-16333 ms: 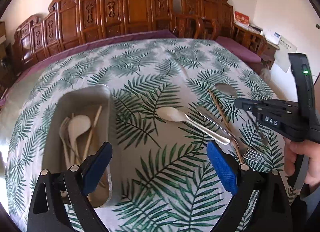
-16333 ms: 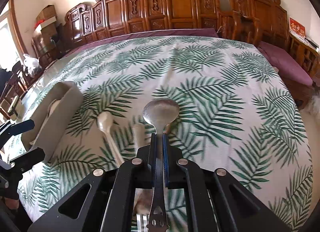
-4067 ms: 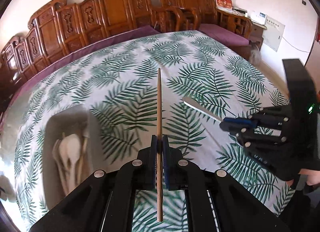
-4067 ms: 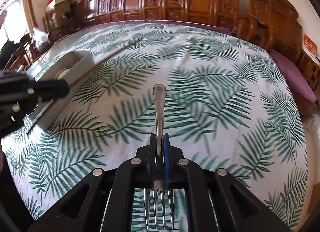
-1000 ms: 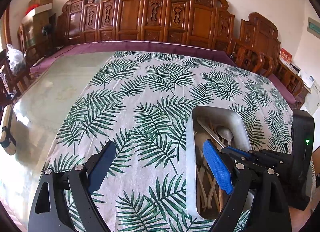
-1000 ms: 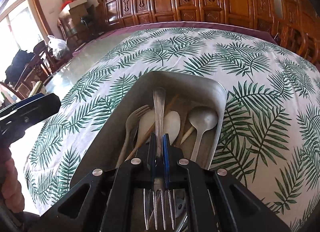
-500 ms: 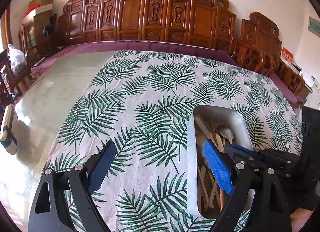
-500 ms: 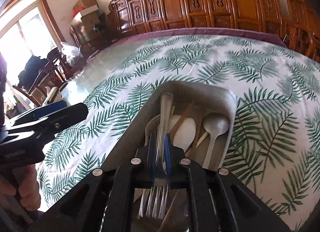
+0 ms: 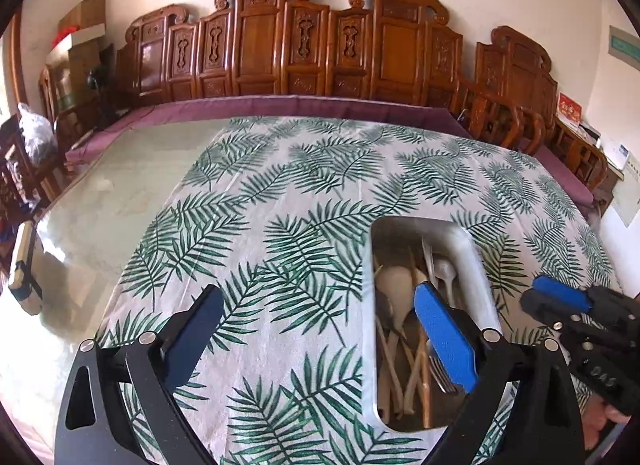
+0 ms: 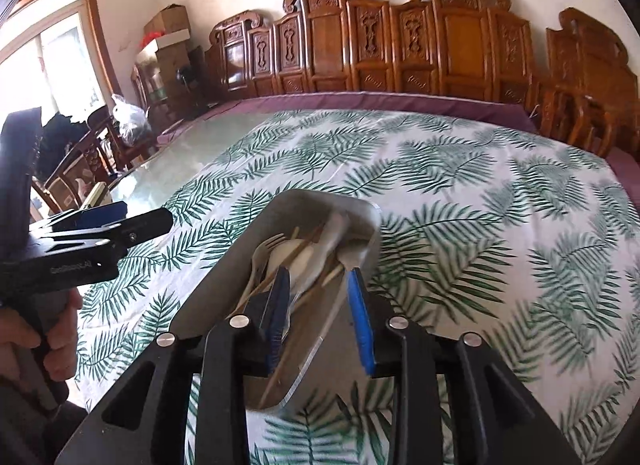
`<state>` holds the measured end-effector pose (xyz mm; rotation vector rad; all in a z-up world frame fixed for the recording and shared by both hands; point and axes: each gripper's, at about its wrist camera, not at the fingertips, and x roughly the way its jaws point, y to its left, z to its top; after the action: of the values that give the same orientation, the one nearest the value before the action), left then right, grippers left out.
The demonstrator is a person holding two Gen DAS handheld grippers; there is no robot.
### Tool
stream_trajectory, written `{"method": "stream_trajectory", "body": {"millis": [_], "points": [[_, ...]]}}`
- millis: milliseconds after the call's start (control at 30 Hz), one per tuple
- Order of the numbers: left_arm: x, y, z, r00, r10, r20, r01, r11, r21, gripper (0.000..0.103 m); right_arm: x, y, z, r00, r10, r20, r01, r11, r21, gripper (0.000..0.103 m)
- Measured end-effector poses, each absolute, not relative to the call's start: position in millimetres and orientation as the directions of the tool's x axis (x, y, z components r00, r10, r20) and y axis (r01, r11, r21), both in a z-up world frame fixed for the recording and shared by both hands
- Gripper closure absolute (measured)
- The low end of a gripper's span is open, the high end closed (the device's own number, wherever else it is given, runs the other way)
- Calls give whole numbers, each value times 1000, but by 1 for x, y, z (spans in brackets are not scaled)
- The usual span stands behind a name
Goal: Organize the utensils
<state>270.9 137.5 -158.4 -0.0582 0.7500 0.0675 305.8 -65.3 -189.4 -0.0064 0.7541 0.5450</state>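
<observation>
A grey metal tray (image 9: 476,261) (image 10: 224,285) sits on the leaf-print tablecloth and holds several utensils: white plastic spoons, a white fork (image 10: 262,255), chopsticks and a metal fork (image 9: 440,379). My right gripper (image 10: 318,301) hovers above the tray's near end, its jaws opening, with nothing pinched between the blue pads. The metal fork's handle (image 10: 334,237) shows as a blur inside the tray. Beside the tray's left wall, my left gripper (image 9: 320,329) is over the cloth, jaws opening wide and empty. Each gripper shows in the other's view, the right gripper (image 9: 544,297) and the left gripper (image 10: 144,217).
Carved wooden chairs (image 9: 260,49) line the table's far edge. The bare glass tabletop (image 9: 100,205) lies left of the cloth, with a small box (image 9: 22,265) at its left rim. A hand (image 10: 24,341) grips the left tool's handle.
The right gripper has let go of the metal fork, which now lies in the tray, and has pulled back and up. The left jaws stand slightly wider.
</observation>
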Motion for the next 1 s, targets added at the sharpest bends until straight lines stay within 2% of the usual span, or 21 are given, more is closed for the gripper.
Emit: {"method": "stream_trajectory", "body": {"millis": [67, 167, 367, 433, 533, 700, 1000], "points": [[266, 128, -154, 738, 39, -673, -72, 997, -22, 8, 297, -74, -182, 612, 459, -643, -466, 867, 176, 68], [259, 114, -149, 742, 36, -669, -55, 998, -7, 8, 285, -90, -171, 637, 443, -631, -450, 878, 162, 58], [238, 84, -142, 734, 19, -679, -24, 1000, 3, 8, 262, -122, -158, 674, 393, -625, -404, 905, 134, 34], [229, 76, -138, 733, 9, -680, -16, 1000, -4, 8, 253, -133, -154, 687, 371, -624, -382, 916, 124, 22], [213, 63, -132, 737, 1, -676, -10, 1000, -9, 8, 238, -150, -148, 707, 342, -619, -349, 930, 115, 11], [187, 40, -121, 744, -20, -667, 8, 1000, -20, 8, 211, -173, -134, 733, 319, -601, -318, 941, 112, 3], [147, 15, -90, 768, -45, -639, 45, 999, -17, 8, 162, -205, -91, 794, 270, -545, -257, 961, 101, 3]]}}
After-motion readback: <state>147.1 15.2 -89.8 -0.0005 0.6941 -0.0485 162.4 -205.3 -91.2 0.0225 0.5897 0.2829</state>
